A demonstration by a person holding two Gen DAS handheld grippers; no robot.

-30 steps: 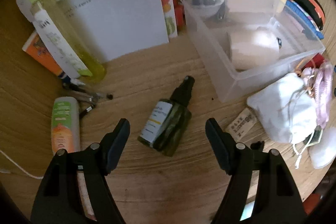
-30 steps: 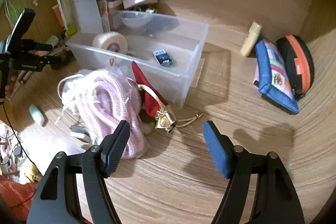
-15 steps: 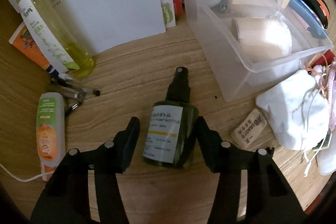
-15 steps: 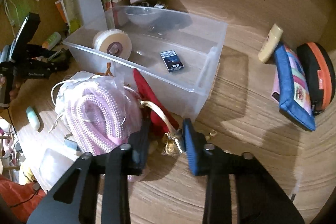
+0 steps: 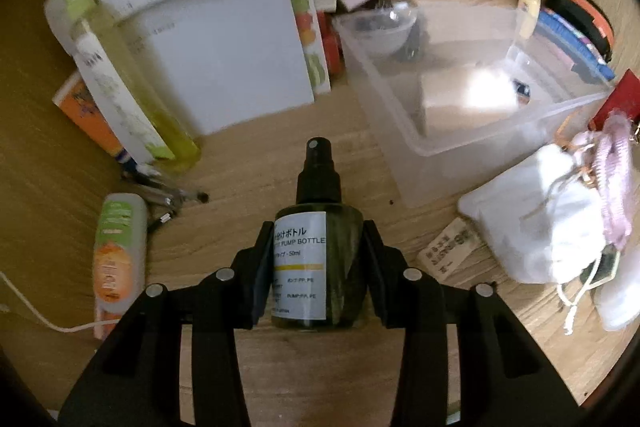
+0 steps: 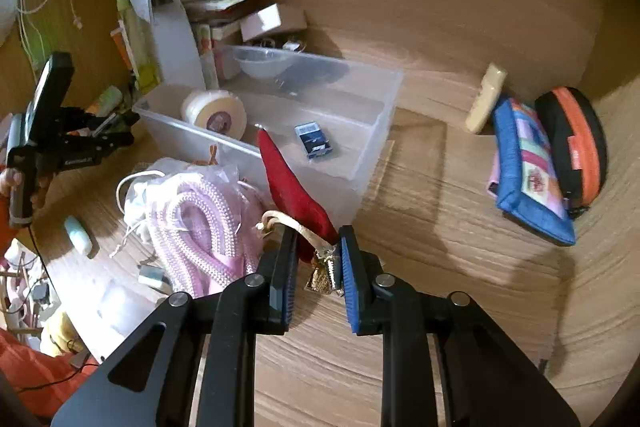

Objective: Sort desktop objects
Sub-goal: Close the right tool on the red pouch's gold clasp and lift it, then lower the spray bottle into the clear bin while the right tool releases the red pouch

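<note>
A dark green pump bottle point(image 5: 316, 267) with a white label sits between the pads of my left gripper point(image 5: 318, 239). The jaws are closing and both pads press its sides; its black spray head points away from me. In the right wrist view a red pouch point(image 6: 286, 183) leans on the wall of the clear plastic bin point(image 6: 360, 179). My right gripper point(image 6: 318, 239) is closing on the pouch's lower end, by its gold tie and tassel point(image 6: 324, 275), with the pads pressing on them. The bin point(image 5: 400, 131) lies right of the bottle.
Tall yellow-green bottle point(image 5: 132, 99), orange-green tube point(image 5: 118, 251) and pens lie left of the pump bottle; a white file holder point(image 5: 224, 59) stands behind. White pouch point(image 5: 536, 223) and pink rope point(image 6: 200, 231) crowd the bin's near side. Tape roll point(image 6: 216, 113) and small blue box point(image 6: 314, 139) are inside. Blue pouch point(image 6: 528, 171) lies right.
Both grippers came forward and their jaws closed from wide open. The left one now clamps the pump bottle, which turned to line up with it; the right one grips the red pouch's tied end.
</note>
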